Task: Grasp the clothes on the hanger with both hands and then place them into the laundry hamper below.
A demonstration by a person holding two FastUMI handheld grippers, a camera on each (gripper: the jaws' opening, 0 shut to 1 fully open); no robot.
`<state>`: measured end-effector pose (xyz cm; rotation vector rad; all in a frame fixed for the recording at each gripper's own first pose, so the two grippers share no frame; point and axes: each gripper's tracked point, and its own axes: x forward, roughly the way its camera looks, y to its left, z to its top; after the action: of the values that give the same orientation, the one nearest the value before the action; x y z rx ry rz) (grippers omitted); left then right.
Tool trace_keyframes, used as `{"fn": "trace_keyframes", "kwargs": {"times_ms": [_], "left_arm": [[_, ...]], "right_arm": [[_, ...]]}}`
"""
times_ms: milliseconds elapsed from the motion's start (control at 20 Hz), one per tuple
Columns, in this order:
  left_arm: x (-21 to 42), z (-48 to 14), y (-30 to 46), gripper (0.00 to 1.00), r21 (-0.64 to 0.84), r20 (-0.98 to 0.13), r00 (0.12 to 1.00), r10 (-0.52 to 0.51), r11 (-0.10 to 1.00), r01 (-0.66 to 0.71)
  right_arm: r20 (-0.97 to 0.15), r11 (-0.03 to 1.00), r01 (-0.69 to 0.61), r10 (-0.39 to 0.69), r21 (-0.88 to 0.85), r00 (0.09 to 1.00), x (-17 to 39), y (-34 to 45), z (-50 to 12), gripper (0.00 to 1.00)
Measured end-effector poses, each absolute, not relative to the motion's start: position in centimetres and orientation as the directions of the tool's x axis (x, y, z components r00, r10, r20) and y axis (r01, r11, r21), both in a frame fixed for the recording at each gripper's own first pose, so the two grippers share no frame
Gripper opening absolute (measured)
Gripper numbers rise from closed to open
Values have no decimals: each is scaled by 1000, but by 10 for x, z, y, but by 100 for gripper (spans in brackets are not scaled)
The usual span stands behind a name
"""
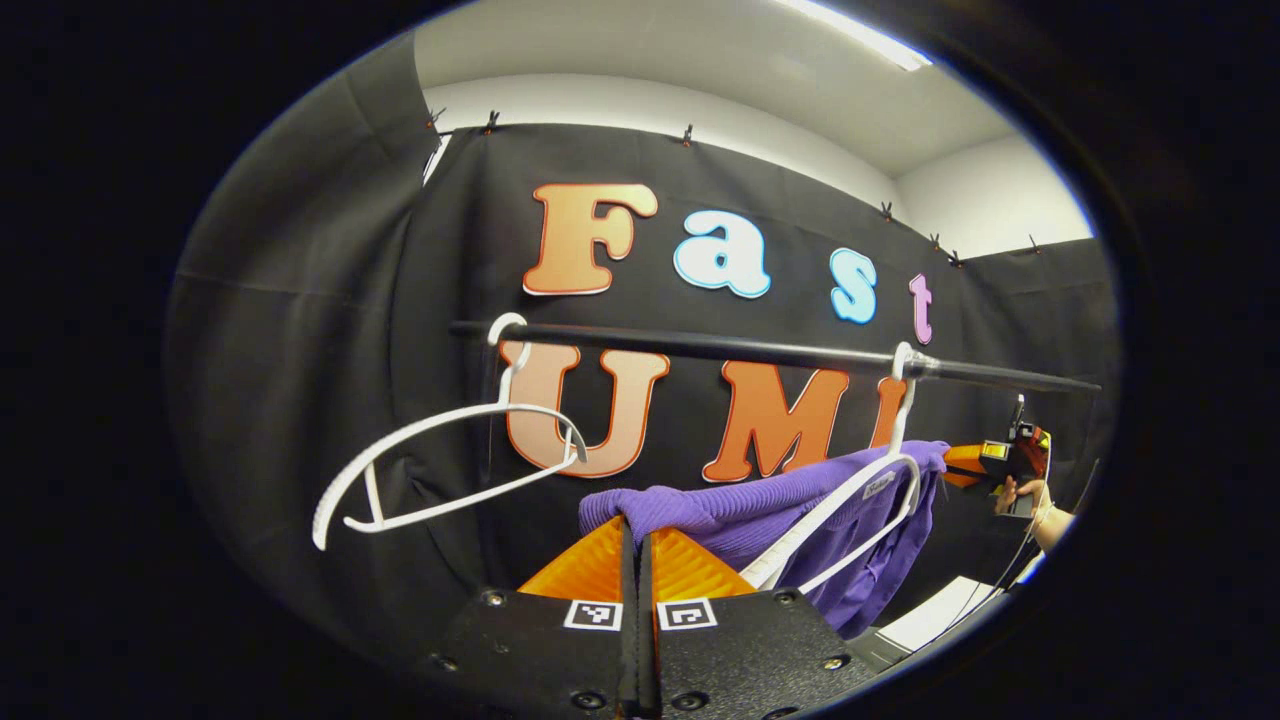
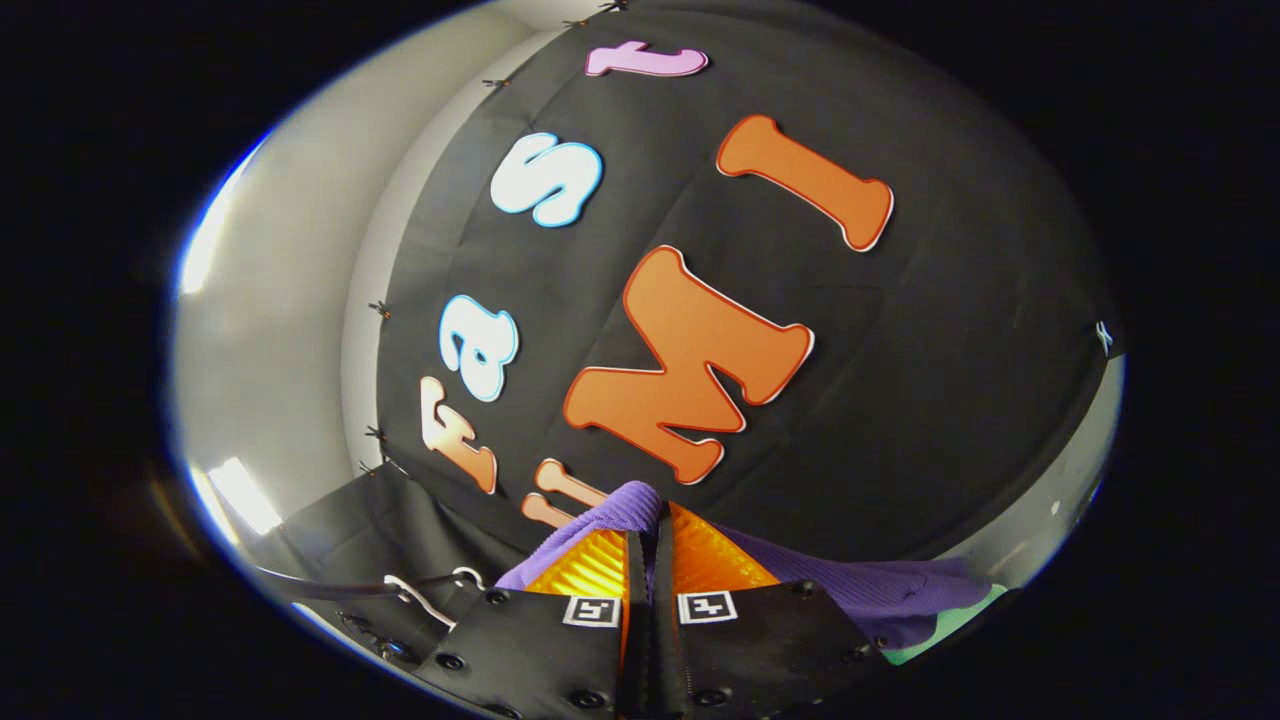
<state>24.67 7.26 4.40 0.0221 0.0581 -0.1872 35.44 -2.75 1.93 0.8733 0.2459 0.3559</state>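
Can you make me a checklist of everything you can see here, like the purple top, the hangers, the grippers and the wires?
Surface: a pale patch low at right; cannot tell what it is.
Job's things: purple garment draped on a white hanger on the black rail; hamper: nothing seen.
Clutter: empty white hanger on the rail.
Grippers: left gripper shut on the garment; right gripper shut on it too.
Cables: thin cable below the person's hand.
Surroundings: black cloth wall, white ceiling.

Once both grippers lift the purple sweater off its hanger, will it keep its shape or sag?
Probably sag: the purple sweater already droops in folds over its white hanger. Its ribbed knit looks grippy, so it likely won't slip from the left gripper.
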Motion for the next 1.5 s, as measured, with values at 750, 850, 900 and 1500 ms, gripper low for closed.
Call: {"fn": "trace_keyframes", "kwargs": {"times_ms": [750,850,900,1500], "left_arm": [[238,38,92,0,-104,-45,987,-155,983,150],[232,36,96,0,-107,-48,987,-152,984,146],[228,37,96,0,-122,-45,986,-158,981,152],[195,-8,141,0,-192,-168,976,-136,976,103]], "right_arm": [[-251,637,-72,402,768,881,358,-9,-70,7],[-255,627,-62,404,777,879,353,-5,-83,8],[-267,620,-51,408,783,873,352,-2,-92,8],[-426,685,52,390,727,816,327,22,-174,7]]}}
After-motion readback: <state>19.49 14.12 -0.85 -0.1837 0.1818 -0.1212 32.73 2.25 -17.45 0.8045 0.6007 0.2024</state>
